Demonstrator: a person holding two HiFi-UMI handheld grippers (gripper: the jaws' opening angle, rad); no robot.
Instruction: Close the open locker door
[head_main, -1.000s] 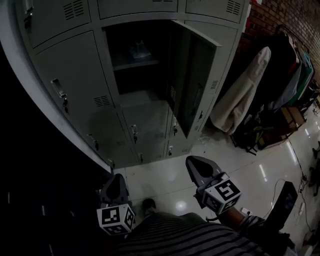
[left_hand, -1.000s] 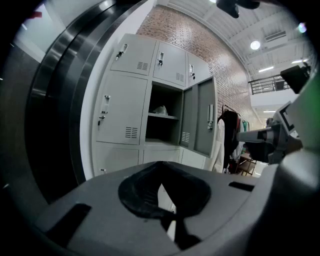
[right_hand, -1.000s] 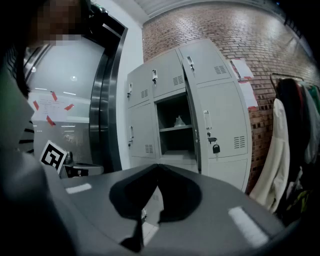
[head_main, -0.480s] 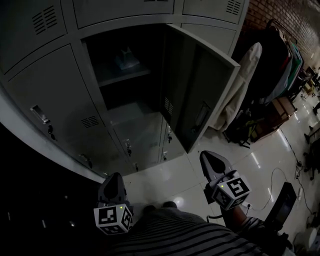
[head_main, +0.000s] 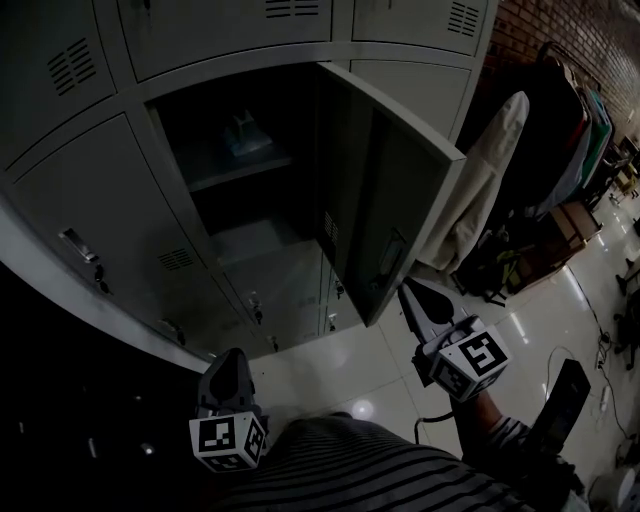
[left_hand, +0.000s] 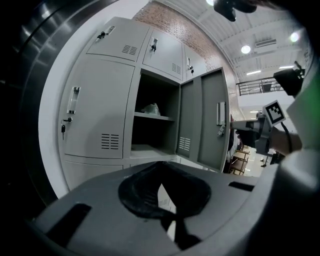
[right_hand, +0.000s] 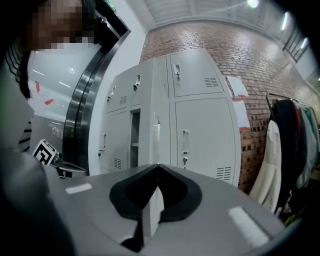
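1 small thing (head_main: 244, 135) is seen on the open locker shelf (head_main: 215, 178), a coat (head_main: 490, 190) hung nearby. The left gripper (head_main: 232, 354) and right gripper (head_main: 407, 290) are closed, empty.

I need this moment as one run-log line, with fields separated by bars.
locker door: open | right gripper: shut, empty, near door edge | left gripper: shut, empty, low

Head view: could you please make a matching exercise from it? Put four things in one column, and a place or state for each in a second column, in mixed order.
Things:
1. locker door
2. left gripper
3. right gripper
4. pale coat

Places or states:
A. hangs at the right, by the brick wall
B. shut, low at the left, away from the door
C. open, swung out from the lockers
D. shut, near the door's lower corner

Pairs: 1-C, 2-B, 3-D, 4-A
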